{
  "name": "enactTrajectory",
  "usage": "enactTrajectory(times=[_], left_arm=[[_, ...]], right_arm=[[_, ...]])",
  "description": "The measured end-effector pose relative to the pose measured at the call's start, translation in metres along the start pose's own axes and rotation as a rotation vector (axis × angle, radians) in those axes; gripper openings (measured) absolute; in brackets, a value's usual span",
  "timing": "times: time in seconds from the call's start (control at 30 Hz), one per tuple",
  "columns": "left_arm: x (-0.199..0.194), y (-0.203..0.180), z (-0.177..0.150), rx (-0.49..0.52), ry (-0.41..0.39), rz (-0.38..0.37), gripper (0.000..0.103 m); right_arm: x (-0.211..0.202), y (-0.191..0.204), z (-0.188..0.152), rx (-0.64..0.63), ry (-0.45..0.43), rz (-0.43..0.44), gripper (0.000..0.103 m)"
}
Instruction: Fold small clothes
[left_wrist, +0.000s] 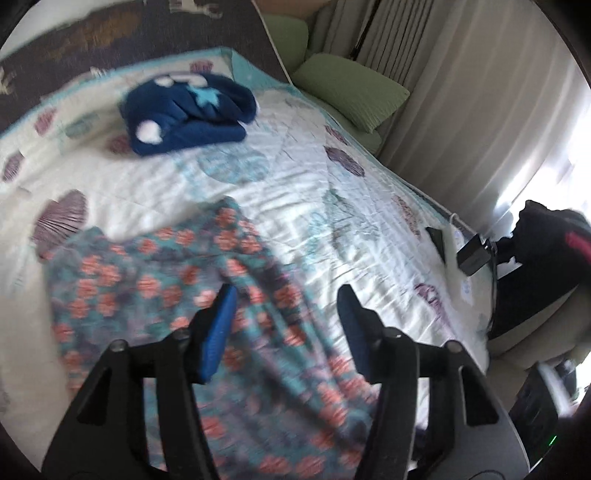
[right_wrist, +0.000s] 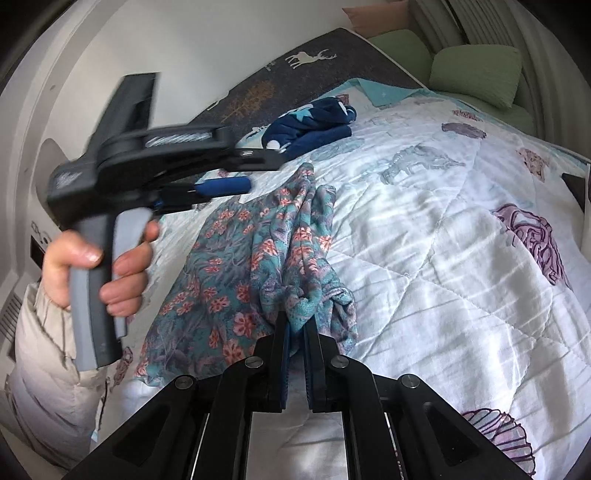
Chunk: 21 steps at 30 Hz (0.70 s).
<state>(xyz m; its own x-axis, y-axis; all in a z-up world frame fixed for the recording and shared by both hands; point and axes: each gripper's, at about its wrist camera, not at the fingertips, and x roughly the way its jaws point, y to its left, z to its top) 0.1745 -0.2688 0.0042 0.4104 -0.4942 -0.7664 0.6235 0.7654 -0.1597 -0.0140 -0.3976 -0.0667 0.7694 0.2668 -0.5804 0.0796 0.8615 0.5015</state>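
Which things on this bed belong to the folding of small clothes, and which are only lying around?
Part of the job:
- teal floral fabric garment, pinched by the right hand-held gripper
- folded navy fleece garment with a pale star
- left hand-held gripper, open above the floral garment

Lying about:
- green ribbed pillow
- white quilted bedspread with shell prints
- dark flat device at the bed's edge

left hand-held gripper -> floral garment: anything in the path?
Nothing visible. The left hand-held gripper hangs open right above the floral garment, with only air between. The right hand-held gripper is shut on a bunched edge of it. The folded blue garment lies well beyond on the quilt.
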Motion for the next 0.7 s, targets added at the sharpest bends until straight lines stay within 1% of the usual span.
enactTrajectory(times=[0.13, 0.23, 0.3, 0.37, 0.43, 0.5, 0.57, 0.63, 0.7], left_arm=[[-0.017, 0.022, -0.021, -0.023, -0.007, 0.049, 0.063], [-0.032, 0.043, -0.048, -0.068, -0.011, 0.082, 0.063], [-0.042, 0.055, -0.069, -0.097, -0.015, 0.114, 0.063], [-0.051, 0.066, -0.089, -0.133, -0.010, 0.121, 0.063], [-0.057, 0.075, -0.109, -0.163, 0.003, 0.125, 0.063], [-0.062, 0.078, -0.125, -0.164, 0.016, 0.143, 0.063], [-0.065, 0.076, -0.133, -0.160, 0.015, 0.149, 0.063], [-0.068, 0.074, -0.136, -0.162, 0.008, 0.131, 0.063], [-0.065, 0.070, -0.139, -0.155, 0.017, 0.131, 0.063]], right_arm=[[-0.004, -0.002, -0.003, -0.004, 0.004, -0.013, 0.006], [-0.009, -0.007, -0.007, -0.002, 0.010, -0.037, 0.005], [-0.012, -0.015, -0.010, 0.011, 0.012, -0.073, 0.005], [-0.016, -0.023, -0.011, 0.034, 0.013, -0.093, 0.005], [-0.024, -0.028, -0.006, 0.051, -0.004, -0.103, 0.006], [-0.034, -0.022, 0.003, 0.023, -0.043, -0.107, 0.007], [-0.037, -0.006, 0.015, -0.044, -0.065, -0.088, 0.007], [-0.034, 0.011, 0.024, -0.095, -0.063, -0.056, 0.008], [-0.022, 0.030, 0.031, -0.149, -0.036, -0.009, 0.008]])
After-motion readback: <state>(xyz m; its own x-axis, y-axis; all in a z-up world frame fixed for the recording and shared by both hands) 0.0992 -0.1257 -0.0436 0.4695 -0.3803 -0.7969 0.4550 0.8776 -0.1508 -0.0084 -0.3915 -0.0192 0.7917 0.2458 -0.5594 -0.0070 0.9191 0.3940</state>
